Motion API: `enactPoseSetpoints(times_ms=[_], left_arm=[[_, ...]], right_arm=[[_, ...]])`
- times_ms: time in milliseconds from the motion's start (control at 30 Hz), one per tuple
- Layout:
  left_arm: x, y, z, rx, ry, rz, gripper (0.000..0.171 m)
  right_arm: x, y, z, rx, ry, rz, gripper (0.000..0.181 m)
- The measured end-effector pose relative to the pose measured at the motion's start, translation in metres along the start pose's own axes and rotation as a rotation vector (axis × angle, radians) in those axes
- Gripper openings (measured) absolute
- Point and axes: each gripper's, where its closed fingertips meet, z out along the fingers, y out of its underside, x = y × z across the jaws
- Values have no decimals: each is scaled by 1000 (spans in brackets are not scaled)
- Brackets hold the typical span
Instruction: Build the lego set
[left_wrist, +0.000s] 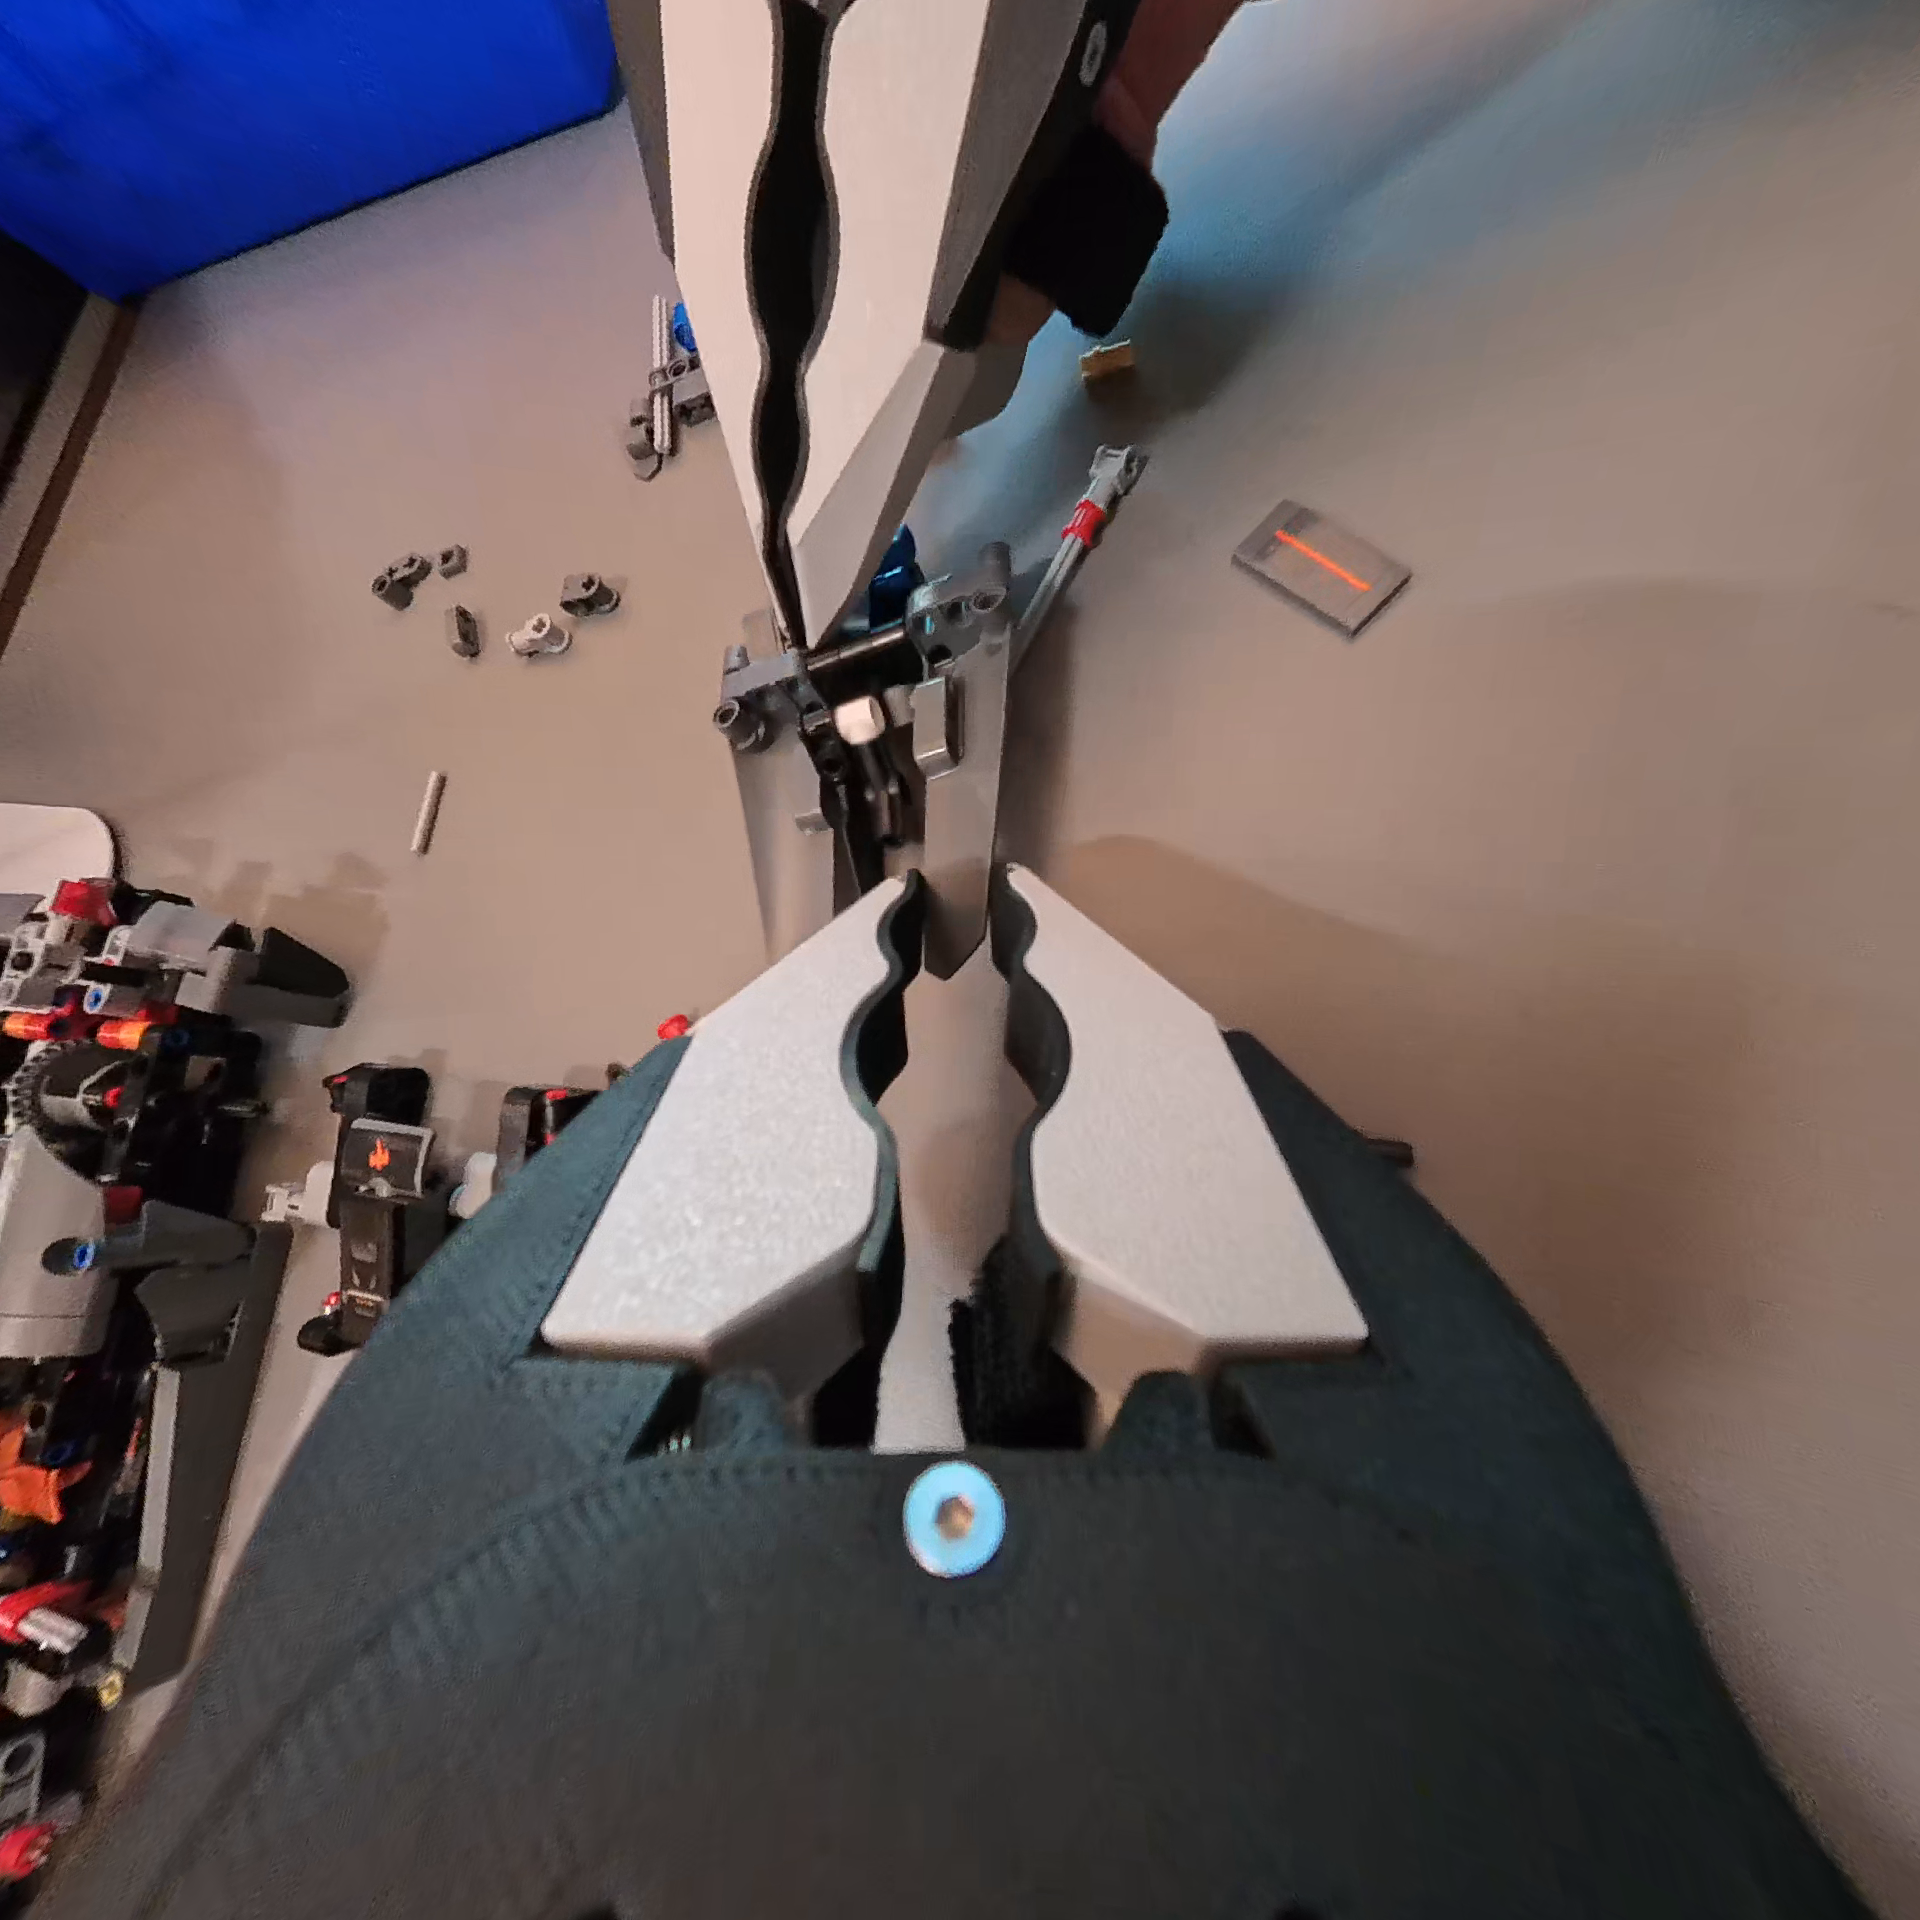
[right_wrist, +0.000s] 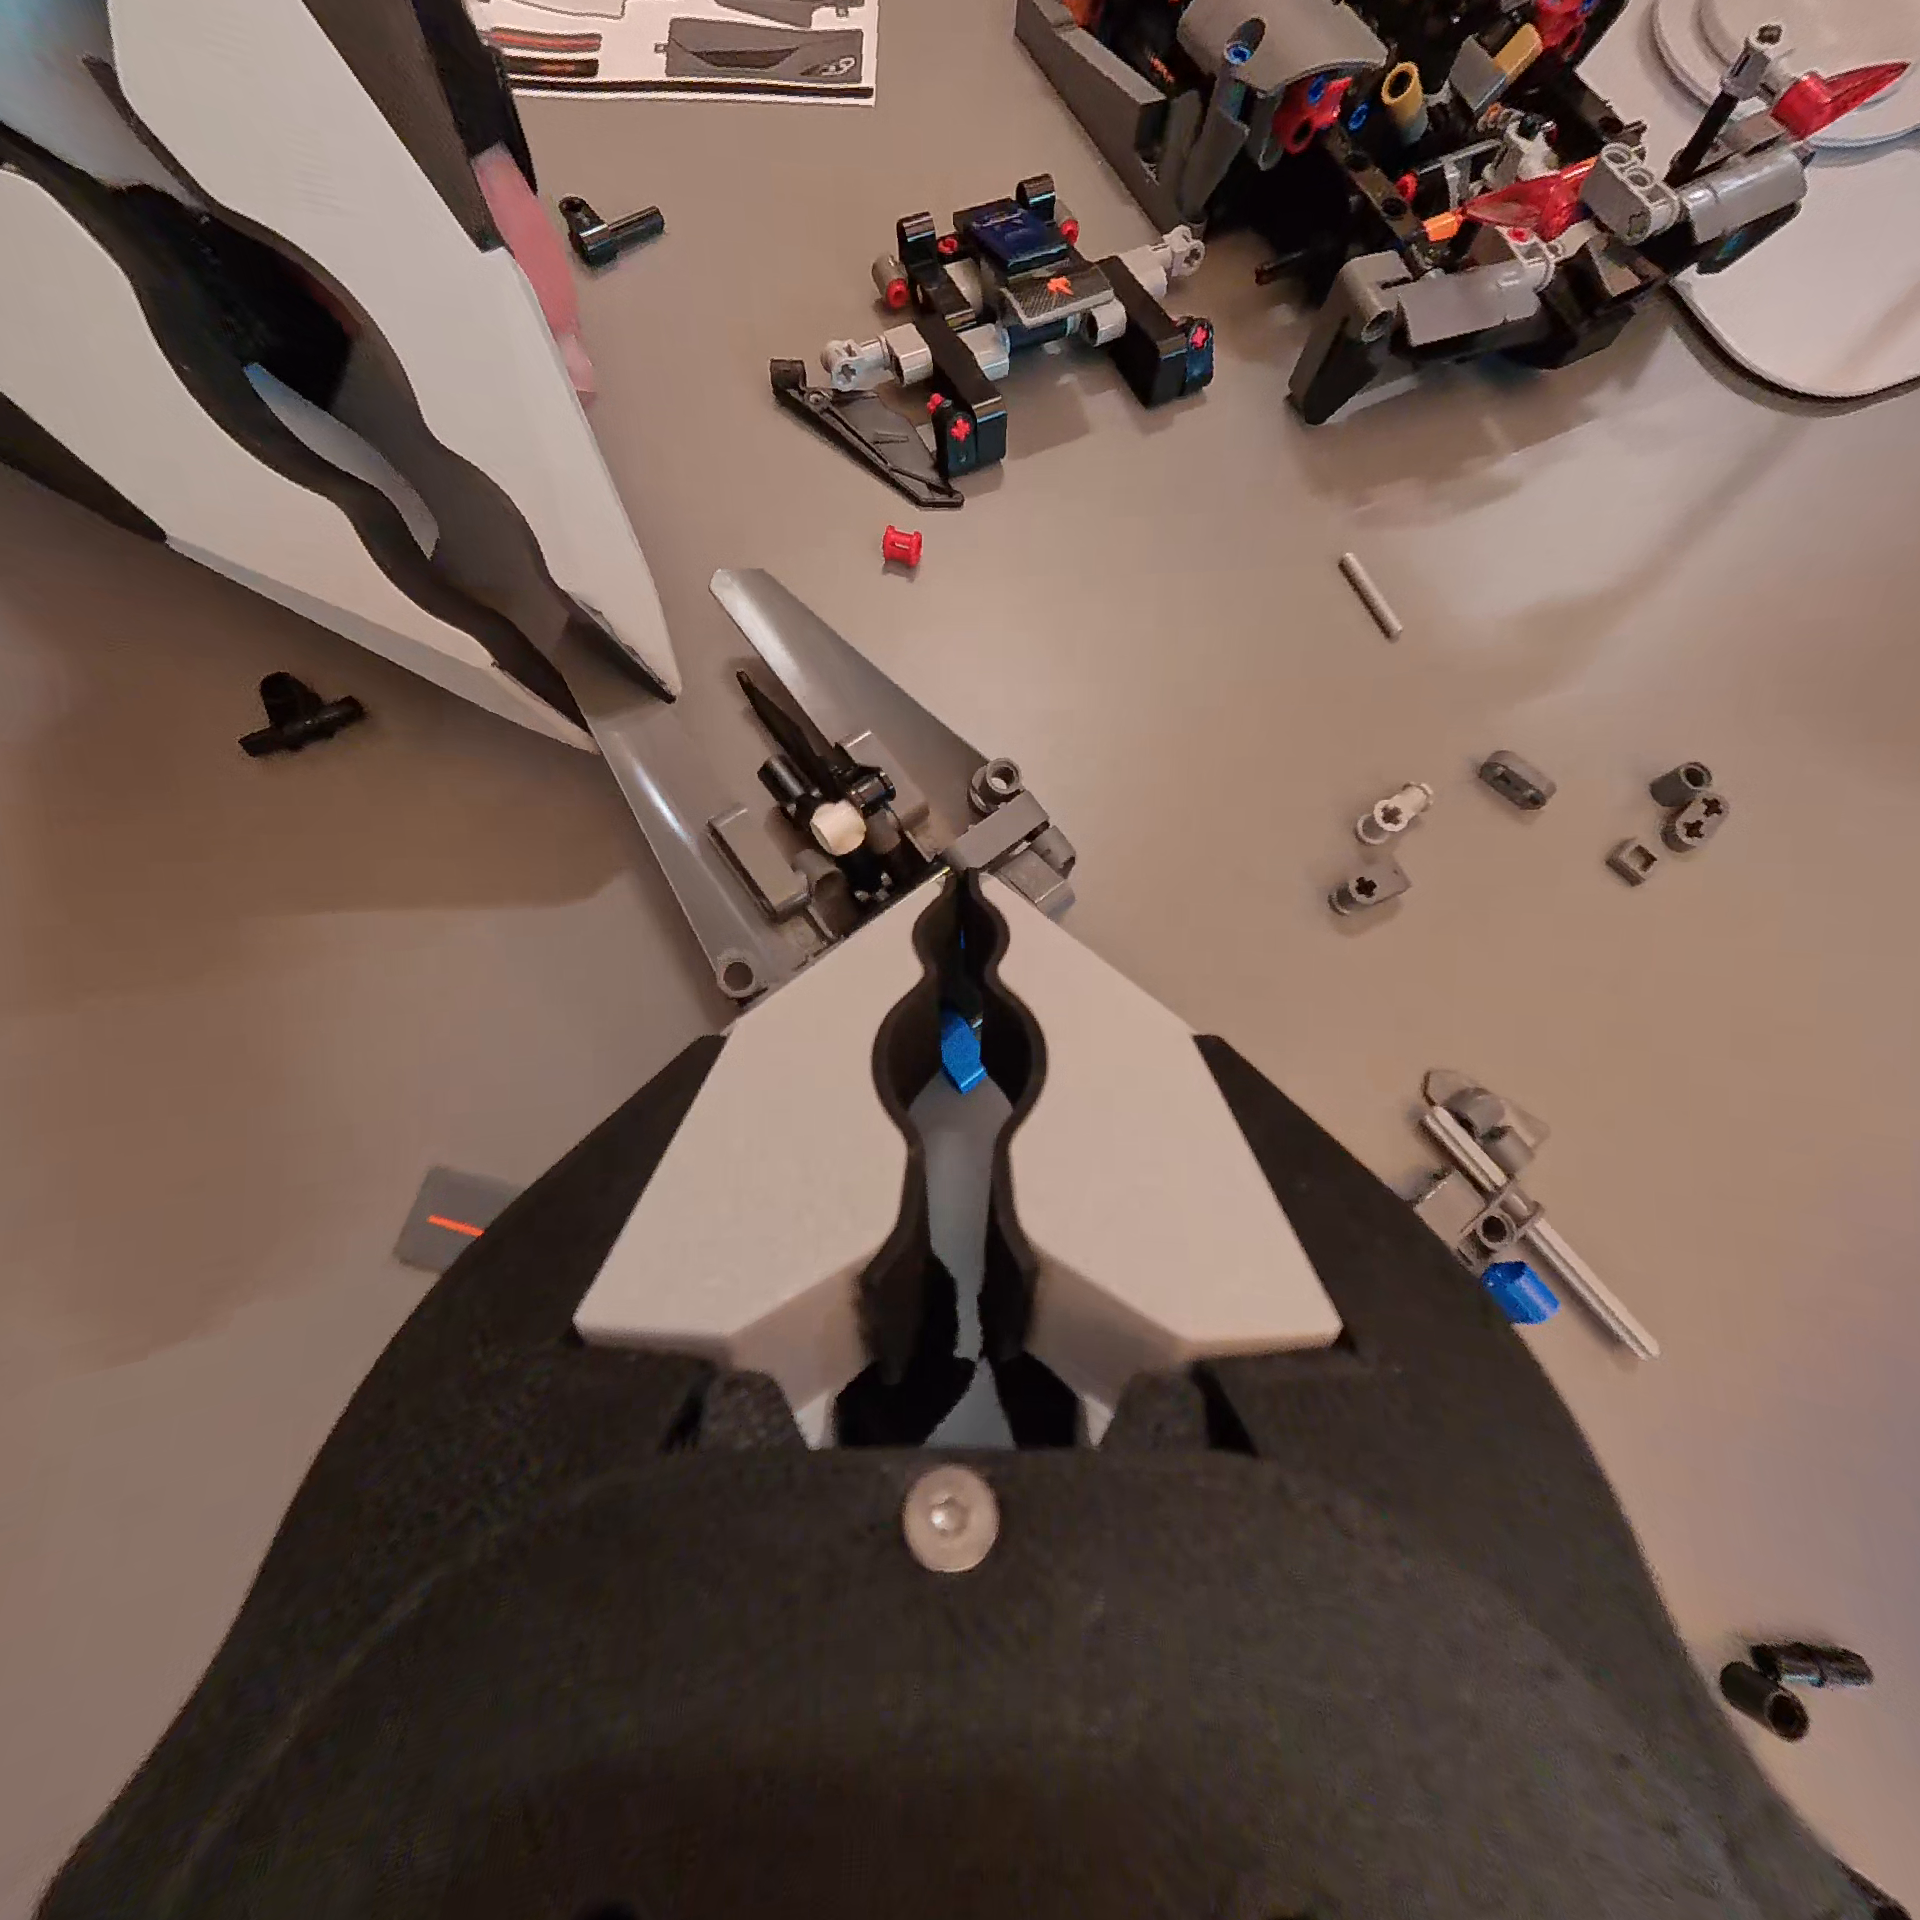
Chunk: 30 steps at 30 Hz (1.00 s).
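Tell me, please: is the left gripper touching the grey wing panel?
Touching. In the left wrist view, the left gripper pinches the tapered end of the grey wing panel between its fingertips, with no gap visible.

Two grippers work over the surface (right_wrist: 1143, 644). Loose on it lie five small grey connectors (right_wrist: 1517, 779), one red bush (right_wrist: 902, 544), one grey axle (right_wrist: 1369, 594), one flat tile with an orange stripe (right_wrist: 442, 1221) and one sticker sheet (right_wrist: 686, 47).
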Motion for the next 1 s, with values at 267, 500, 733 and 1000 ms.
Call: enactPoseSetpoints(times_ms=[267, 500, 733, 1000], left_arm=[[-6, -12, -5, -2, -33, 63, 10], [-12, -26, -8, 9, -49, 114, 9], [-14, -32, -7, 37, -39, 89, 10], [-16, -21, -24, 79, -50, -50, 28]], right_arm=[[0, 0, 1, 2, 10, -10, 0], [1, -1, 1, 8, 6, -9, 0], [1, -3, -1, 41, -21, 46, 0], [34, -5, -74, 156, 92, 159, 7]])
